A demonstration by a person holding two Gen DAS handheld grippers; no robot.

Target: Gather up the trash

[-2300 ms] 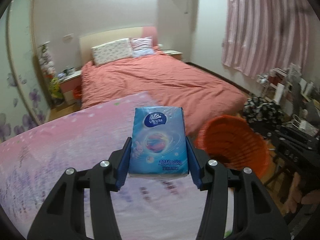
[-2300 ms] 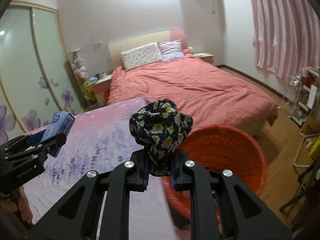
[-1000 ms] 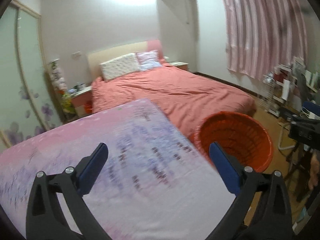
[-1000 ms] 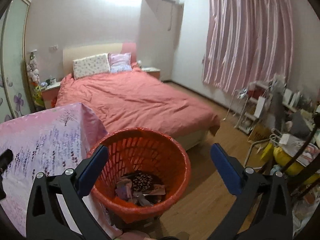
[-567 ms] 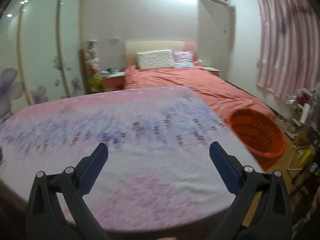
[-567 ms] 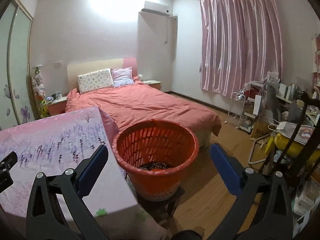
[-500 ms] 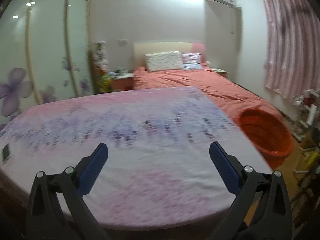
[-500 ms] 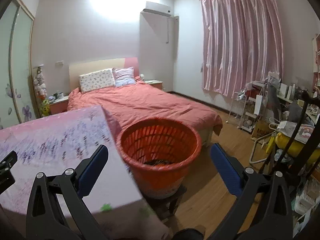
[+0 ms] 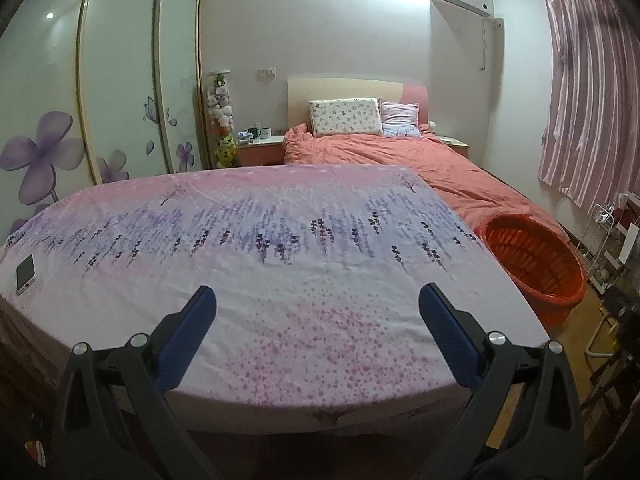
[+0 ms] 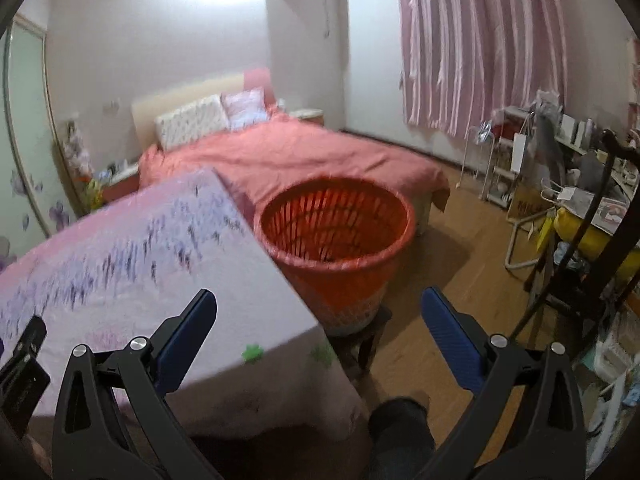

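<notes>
Tabletop (image 9: 280,280) under a lavender-print cloth, seen from its near edge; no trash visible anywhere on it. Left gripper (image 9: 316,320) held over the near edge, blue pads spread wide, nothing between them. Right gripper (image 10: 318,316) likewise wide and empty, aimed past the table's right edge toward the orange basket (image 10: 336,216). Basket just beside the right edge, raised on a dark stool (image 10: 368,336); contents not discernible from this angle. Phone (image 9: 25,273) flat near the far-left edge, the only loose item on the cloth. Collection judged complete or nearly so. Risks from here: phone mistaken for trash and carried to the basket; cloth snagged by a low pad and dragged, sliding the phone off the edge; basket knocked from its small stool by a careless sweep of the right gripper.
</notes>
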